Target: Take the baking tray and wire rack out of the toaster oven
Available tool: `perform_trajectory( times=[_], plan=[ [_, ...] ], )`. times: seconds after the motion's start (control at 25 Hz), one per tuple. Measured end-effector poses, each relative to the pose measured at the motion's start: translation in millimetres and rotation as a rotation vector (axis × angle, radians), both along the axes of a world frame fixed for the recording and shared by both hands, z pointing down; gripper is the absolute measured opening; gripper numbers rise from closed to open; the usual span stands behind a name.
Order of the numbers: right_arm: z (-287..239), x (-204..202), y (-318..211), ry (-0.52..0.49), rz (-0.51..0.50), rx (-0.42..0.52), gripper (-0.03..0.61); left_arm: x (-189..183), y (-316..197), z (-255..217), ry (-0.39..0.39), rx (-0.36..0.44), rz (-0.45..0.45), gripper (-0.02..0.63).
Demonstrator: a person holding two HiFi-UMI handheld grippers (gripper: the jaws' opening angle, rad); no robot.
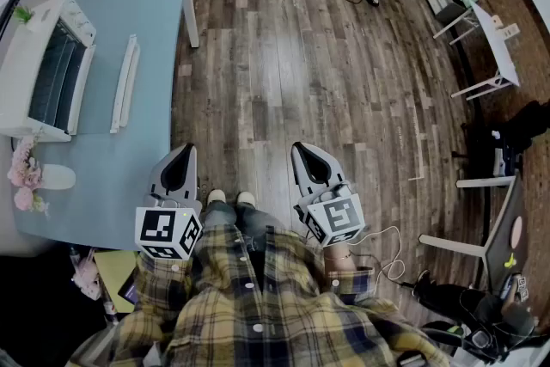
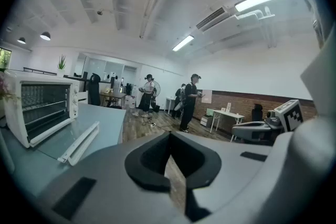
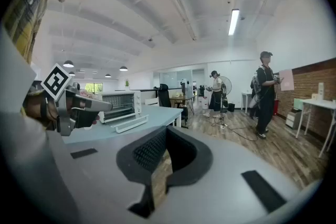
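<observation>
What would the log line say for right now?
stage: not started | left gripper: shut, empty | right gripper: shut, empty | toaster oven: open, untouched

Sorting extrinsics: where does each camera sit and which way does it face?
Head view: on the person's head, facing steeply down at the floor; shows plaid shirt, shoes, left hand-held gripper, right hand-held gripper.
Left gripper view: on the left hand-held gripper, facing roughly level across the room; shows its shut jaws, the right one beside.
Right gripper view: on the right hand-held gripper, facing likewise; shows its shut jaws, the left one, the plaid shirt.
Shared: all three see the toaster oven on the table.
</observation>
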State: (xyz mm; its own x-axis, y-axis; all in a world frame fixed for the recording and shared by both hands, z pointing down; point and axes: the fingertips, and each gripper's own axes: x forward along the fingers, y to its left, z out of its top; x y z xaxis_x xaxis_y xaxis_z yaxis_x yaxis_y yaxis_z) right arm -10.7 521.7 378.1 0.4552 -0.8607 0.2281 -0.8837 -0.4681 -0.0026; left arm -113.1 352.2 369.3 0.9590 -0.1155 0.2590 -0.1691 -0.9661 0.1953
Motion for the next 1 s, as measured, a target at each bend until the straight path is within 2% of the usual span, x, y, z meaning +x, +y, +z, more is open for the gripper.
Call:
perform_trajectory(
  times=[0.24,0.36,0.44,0.56,0.76,1.0],
  plan=[
    [-13,14,21,-0.093,0.012,0.157,0.009,9,15,-4,0.036,-0.022,-0.006,-0.008],
    [-12,23,23,-0.169,0.013,0.213,0.098,15,16,-6,0.056,-0.056,-0.004,0.056],
    [-12,30,21,-0.213,0.012,0.245,0.118,22,11,-6,0.067,-0.081,-0.012,0.071],
    [-8,44,11,-0.264,0.011,0.273,0.167,32,0,-3,0.076,-0.113,-0.027,0.111],
    [-3,75,-16,-0.312,0.016,0.306,0.195,58,-34,2,0.087,-0.123,-0.050,0.164],
    [-7,130,-75,-0.337,-0.009,0.327,0.229,101,-97,0,0.108,-0.142,-0.104,0.225]
  ],
)
